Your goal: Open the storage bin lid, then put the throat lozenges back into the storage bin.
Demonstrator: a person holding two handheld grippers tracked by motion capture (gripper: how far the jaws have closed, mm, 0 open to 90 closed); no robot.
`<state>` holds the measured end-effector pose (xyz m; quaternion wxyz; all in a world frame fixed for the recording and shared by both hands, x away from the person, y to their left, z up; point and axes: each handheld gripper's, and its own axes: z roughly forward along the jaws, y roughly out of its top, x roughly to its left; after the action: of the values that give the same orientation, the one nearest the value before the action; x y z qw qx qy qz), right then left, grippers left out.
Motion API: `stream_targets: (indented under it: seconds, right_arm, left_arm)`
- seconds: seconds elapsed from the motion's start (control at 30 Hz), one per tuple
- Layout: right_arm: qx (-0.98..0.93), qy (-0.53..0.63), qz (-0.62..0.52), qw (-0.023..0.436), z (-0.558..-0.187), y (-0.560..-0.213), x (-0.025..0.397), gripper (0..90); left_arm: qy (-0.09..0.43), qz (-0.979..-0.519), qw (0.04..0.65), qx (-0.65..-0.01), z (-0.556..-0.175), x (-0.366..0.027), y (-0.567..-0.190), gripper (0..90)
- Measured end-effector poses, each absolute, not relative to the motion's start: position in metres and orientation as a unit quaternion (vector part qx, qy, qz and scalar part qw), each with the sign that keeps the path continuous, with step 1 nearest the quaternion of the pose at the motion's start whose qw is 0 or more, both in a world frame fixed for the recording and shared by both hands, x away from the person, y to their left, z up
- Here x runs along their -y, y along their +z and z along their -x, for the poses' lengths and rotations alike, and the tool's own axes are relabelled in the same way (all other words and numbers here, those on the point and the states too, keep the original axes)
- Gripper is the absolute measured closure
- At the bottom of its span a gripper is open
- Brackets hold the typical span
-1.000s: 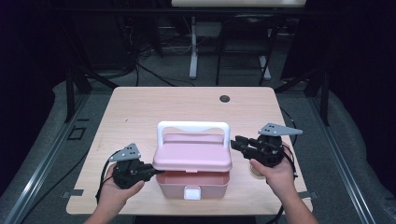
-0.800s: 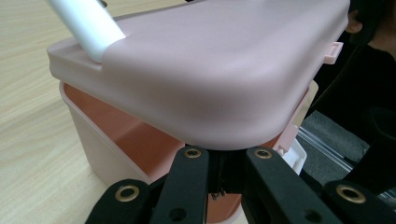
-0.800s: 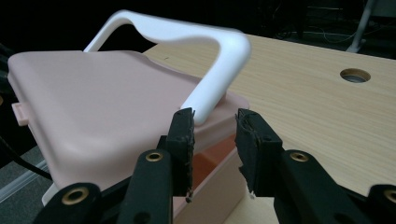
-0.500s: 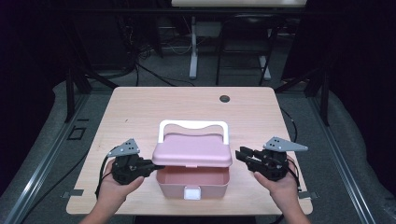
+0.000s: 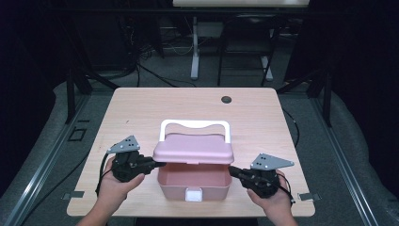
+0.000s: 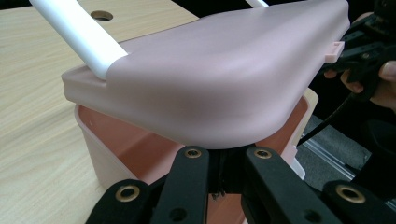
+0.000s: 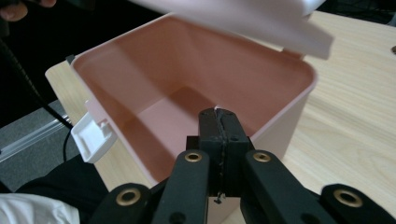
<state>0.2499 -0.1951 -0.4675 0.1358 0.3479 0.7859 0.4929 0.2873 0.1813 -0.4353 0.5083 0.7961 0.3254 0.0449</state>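
Above the pink plastic box [image 5: 194, 182] near the front edge of the pale wooden table [image 5: 141, 113], its pink lid with white handle [image 5: 194, 148] now sits raised, where earlier it lay shut. Left gripper [image 5: 157, 164] pinches the lid's edge; right gripper [image 5: 231, 170], jaws closed, clamps the box rim. Dark room behind.

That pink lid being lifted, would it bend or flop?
Probably stiff: the lid keeps its flat shape though raised from one side by the left gripper. Likely light, being thin plastic. Its smooth surface looks slippery.
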Motion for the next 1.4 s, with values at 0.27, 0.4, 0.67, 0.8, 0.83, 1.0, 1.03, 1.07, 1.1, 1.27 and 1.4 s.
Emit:
stream_targets:
  seconds: [0.27, 0.4, 0.67, 0.8, 0.83, 1.0, 1.03, 1.07, 1.1, 1.27, 1.4]
  right_arm:
    - [-0.790, 0.487, -0.346, 0.140, -0.248, -0.474, 0.186, 89.9]
    - [-0.793, 0.485, -0.342, 0.137, -0.247, -0.477, 0.183, 90.0]
    - [-0.793, 0.486, -0.344, 0.130, -0.250, -0.481, 0.178, 90.0]
    - [-0.791, 0.489, -0.347, 0.119, -0.252, -0.484, 0.178, 90.0]
    - [-0.791, 0.490, -0.347, 0.115, -0.252, -0.484, 0.178, 90.0]
    - [-0.793, 0.490, -0.344, 0.109, -0.252, -0.485, 0.174, 90.0]
    - [-0.794, 0.489, -0.343, 0.110, -0.252, -0.485, 0.174, 90.0]
    - [-0.794, 0.489, -0.343, 0.108, -0.252, -0.486, 0.173, 90.0]
    - [-0.795, 0.488, -0.343, 0.107, -0.252, -0.487, 0.173, 90.0]
    - [-0.800, 0.481, -0.345, 0.099, -0.253, -0.493, 0.170, 90.0]
    - [-0.802, 0.480, -0.340, 0.099, -0.254, -0.495, 0.168, 90.0]
  left_arm:
    - [0.048, -0.794, 0.512, -0.324, -0.290, -0.180, -0.431, 89.9]
    - [0.047, -0.794, 0.512, -0.326, -0.292, -0.180, -0.429, 89.9]
    - [0.045, -0.791, 0.515, -0.327, -0.296, -0.180, -0.424, 89.9]
    - [0.044, -0.789, 0.518, -0.329, -0.299, -0.181, -0.422, 89.9]
    - [0.044, -0.788, 0.518, -0.329, -0.299, -0.181, -0.421, 89.9]
    - [0.046, -0.787, 0.518, -0.330, -0.303, -0.181, -0.418, 89.9]
    - [0.044, -0.785, 0.520, -0.332, -0.304, -0.181, -0.417, 89.9]
    - [0.044, -0.785, 0.521, -0.334, -0.304, -0.181, -0.417, 89.9]
    - [0.045, -0.783, 0.523, -0.333, -0.306, -0.181, -0.416, 89.9]
    - [0.048, -0.782, 0.522, -0.337, -0.308, -0.180, -0.413, 89.9]
    - [0.053, -0.782, 0.520, -0.339, -0.311, -0.179, -0.409, 89.9]
